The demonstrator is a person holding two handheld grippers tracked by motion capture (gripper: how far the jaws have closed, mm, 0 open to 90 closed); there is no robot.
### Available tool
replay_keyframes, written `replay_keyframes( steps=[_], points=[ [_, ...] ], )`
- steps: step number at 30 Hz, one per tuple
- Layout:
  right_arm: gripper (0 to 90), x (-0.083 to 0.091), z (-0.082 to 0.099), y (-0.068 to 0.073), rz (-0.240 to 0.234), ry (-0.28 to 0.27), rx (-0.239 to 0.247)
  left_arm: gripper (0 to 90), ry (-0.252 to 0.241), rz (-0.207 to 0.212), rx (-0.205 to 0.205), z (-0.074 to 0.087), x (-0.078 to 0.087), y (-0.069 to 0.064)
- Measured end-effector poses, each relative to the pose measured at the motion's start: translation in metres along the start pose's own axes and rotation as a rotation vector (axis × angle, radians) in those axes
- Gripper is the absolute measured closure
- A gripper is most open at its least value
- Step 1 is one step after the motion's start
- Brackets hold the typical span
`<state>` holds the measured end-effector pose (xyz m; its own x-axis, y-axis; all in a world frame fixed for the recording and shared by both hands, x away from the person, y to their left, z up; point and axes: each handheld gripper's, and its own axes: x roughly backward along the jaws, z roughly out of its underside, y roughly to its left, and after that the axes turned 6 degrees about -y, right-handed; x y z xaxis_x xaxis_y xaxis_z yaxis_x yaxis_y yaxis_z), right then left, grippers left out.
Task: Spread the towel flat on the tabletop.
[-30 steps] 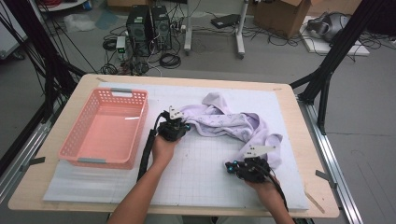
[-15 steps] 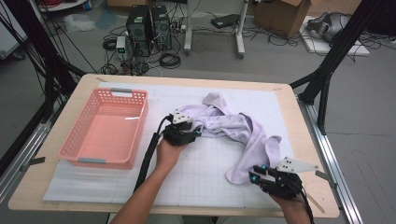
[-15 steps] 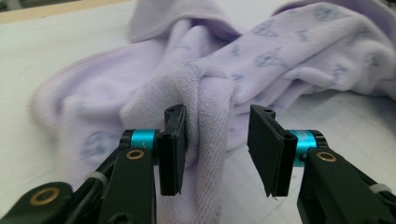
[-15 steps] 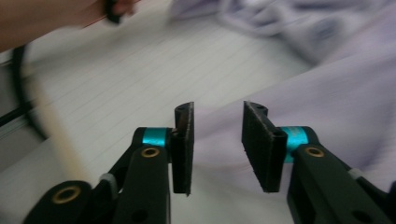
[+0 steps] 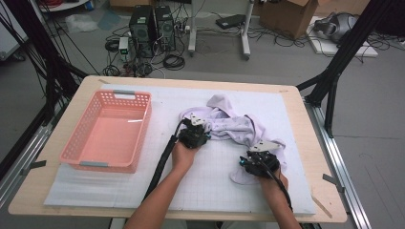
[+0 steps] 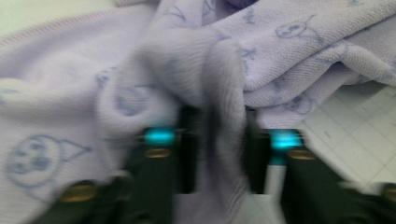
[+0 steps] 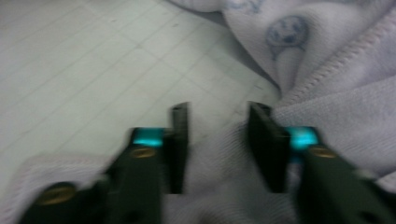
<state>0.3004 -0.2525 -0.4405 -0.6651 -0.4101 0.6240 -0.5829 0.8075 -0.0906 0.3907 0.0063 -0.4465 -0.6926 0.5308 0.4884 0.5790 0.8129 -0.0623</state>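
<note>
Since the earlier frame the right gripper point(image 5: 249, 163) has shifted left onto the near end of the lavender towel point(image 5: 239, 128), which lies crumpled right of the pink basket point(image 5: 107, 162). Both grippers' jaws have just been closing: the left gripper point(image 6: 217, 144) pinches a towel fold. The right's jaws stand apart over cloth; blur hides any contact.

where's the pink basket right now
In the high view the pink basket sits on the left half of the white mat, left of the left claw and the lilac towel, apart from both.
</note>
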Motion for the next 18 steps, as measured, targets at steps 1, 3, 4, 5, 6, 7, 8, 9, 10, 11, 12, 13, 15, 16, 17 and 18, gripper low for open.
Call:
replay_keyframes(
  steps=[1, 3, 4, 5, 6, 7, 8, 9, 10, 11, 12, 13, 15, 16, 17, 18],
  points=[
    [77.8, 0.0, 0.0, 0.0, 0.0, 0.0, 0.0, 80.8, 0.0, 0.0, 0.0, 0.0, 0.0, 0.0],
    [86.3, 0.011, -0.006, -0.001, -0.142, -0.013, -0.002, 81.4, -0.04, -0.03, 0.031, -0.003, 0.011, 0.013],
    [86.5, 0.016, -0.009, -0.003, -0.179, -0.04, -0.013, 81.6, -0.051, -0.04, 0.042, -0.004, 0.015, 0.019],
    [86.5, 0.016, -0.009, -0.003, -0.179, -0.04, -0.013, 81.7, -0.051, -0.04, 0.042, -0.004, 0.015, 0.019],
    [86.8, 0.029, -0.018, -0.012, -0.183, -0.095, -0.062, 81.7, -0.064, -0.06, 0.046, -0.005, 0.02, 0.026],
    [86.8, 0.033, -0.02, -0.017, -0.178, -0.118, -0.08, 81.7, -0.064, -0.06, 0.046, -0.005, 0.02, 0.026],
    [86.8, 0.04, -0.024, -0.028, -0.169, -0.156, -0.113, 81.7, -0.073, -0.069, 0.07, -0.006, 0.024, 0.033],
    [86.8, 0.043, -0.026, -0.035, -0.16, -0.18, -0.13, 81.7, -0.075, -0.075, 0.071, -0.006, 0.025, 0.035],
    [86.8, 0.048, -0.028, -0.045, -0.132, -0.199, -0.144, 81.7, -0.078, -0.08, 0.071, -0.006, 0.026, 0.036],
    [86.8, 0.048, -0.028, -0.045, -0.132, -0.199, -0.144, 81.7, -0.078, -0.08, 0.071, -0.006, 0.026, 0.036],
    [86.8, 0.057, -0.028, -0.071, -0.085, -0.243, -0.211, 81.6, -0.079, -0.082, 0.082, -0.005, 0.027, 0.039],
    [86.8, 0.057, -0.028, -0.071, -0.085, -0.243, -0.211, 81.7, -0.079, -0.082, 0.082, -0.005, 0.027, 0.039],
    [86.8, 0.061, -0.023, -0.096, -0.025, -0.253, -0.263, 81.6, -0.08, -0.075, 0.09, -0.004, 0.026, 0.041],
    [86.8, 0.061, -0.014, -0.119, 0.044, -0.23, -0.306, 81.5, -0.08, -0.076, 0.092, -0.004, 0.026, 0.041],
    [86.8, 0.06, -0.01, -0.127, 0.067, -0.219, -0.318, 81.4, -0.087, -0.078, 0.094, -0.003, 0.025, 0.041],
    [86.8, 0.06, -0.01, -0.127, 0.067, -0.219, -0.318, 81.2, -0.087, -0.078, 0.094, -0.003, 0.025, 0.041]
  ],
)
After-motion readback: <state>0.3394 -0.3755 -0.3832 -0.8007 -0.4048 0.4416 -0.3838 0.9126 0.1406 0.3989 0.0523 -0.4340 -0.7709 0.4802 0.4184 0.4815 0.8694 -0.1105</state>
